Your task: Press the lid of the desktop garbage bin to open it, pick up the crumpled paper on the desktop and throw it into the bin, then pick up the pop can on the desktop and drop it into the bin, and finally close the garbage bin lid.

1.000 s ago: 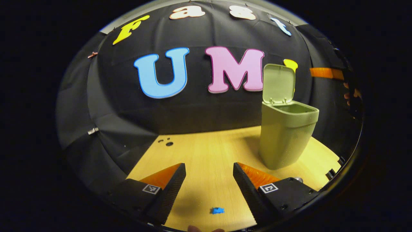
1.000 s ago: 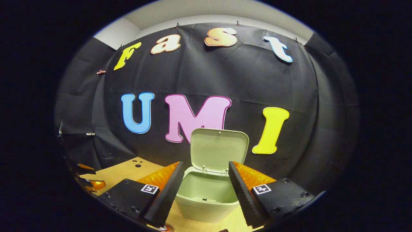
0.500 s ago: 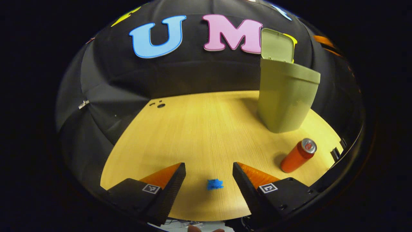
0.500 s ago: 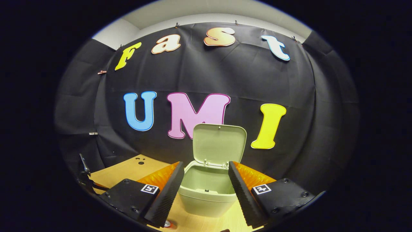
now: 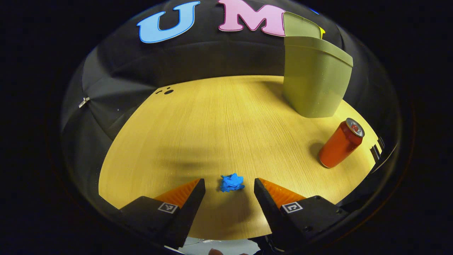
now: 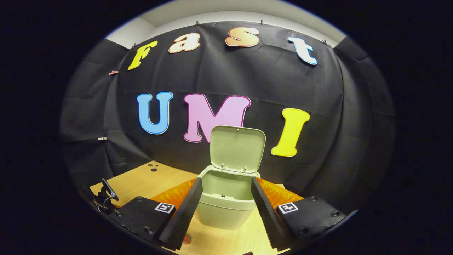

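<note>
1. Two grippers are seen with jaws spread wide and nothing held: the left gripper [image 5: 229, 191] at the bottom of the left gripper view, the right gripper [image 6: 226, 198] at the bottom of the right gripper view.
2. The crumpled paper [image 5: 232, 182] lies on the worktop [image 5: 198, 124] at lower centre of the left gripper view, between and just ahead of the fingertips, not touched.
3. The pop can [image 5: 340, 143] stands at right of that view, well apart from the paper; the bin [image 5: 315, 79] is at upper right.
4. In the right gripper view the bin [image 6: 226, 209] is at lower centre with its lid [image 6: 236, 148] raised, so the opening step is judged done.
5. Risks, as judged:
   - The paper is small and light; it may be nudged aside by one finger if the jaws are closed off-centre.
   - If the gripper is lowered too far, the tips may be jammed against the worktop.
   - A shallow pinch may let the paper be dropped short of the bin.
   - The upright lid may be knocked shut by a careless approach.
</note>
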Demonstrator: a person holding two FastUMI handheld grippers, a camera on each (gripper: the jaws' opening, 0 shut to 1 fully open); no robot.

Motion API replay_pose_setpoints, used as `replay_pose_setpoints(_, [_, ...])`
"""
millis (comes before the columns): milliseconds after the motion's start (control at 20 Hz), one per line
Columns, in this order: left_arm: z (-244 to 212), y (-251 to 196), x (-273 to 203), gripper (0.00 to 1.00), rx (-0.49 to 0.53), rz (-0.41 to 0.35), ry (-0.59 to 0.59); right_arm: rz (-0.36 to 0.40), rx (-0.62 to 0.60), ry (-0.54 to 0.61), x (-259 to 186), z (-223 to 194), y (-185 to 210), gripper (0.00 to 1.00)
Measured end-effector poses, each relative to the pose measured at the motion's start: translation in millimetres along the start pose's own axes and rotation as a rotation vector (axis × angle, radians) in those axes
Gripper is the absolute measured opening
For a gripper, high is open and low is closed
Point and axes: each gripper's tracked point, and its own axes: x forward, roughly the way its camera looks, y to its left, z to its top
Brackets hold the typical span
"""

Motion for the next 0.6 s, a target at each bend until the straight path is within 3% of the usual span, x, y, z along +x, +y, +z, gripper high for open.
replay_pose_setpoints(150, [-4.5,0.3,10.2,0.9,0.013,0.001,0.022,-0.01,0.006,0.015,-4.9,-3.4,-2.7,0.9])
replay_pose_setpoints(450, [-8.7,6.0,24.9,0.79,0.048,0.0,0.044,-0.018,-0.011,0.027,-10.0,-7.1,-2.8,0.9])
replay_pose_setpoints(550, [-8.3,7.9,28.1,0.72,0.052,0.015,0.043,-0.019,-0.014,0.035,-10.4,-9.8,-3.1,0.9])
replay_pose_setpoints(600, [-8.0,9.5,29.6,0.58,0.057,0.02,0.043,-0.024,-0.018,0.04,-10.3,-12.4,-3.7,0.9])
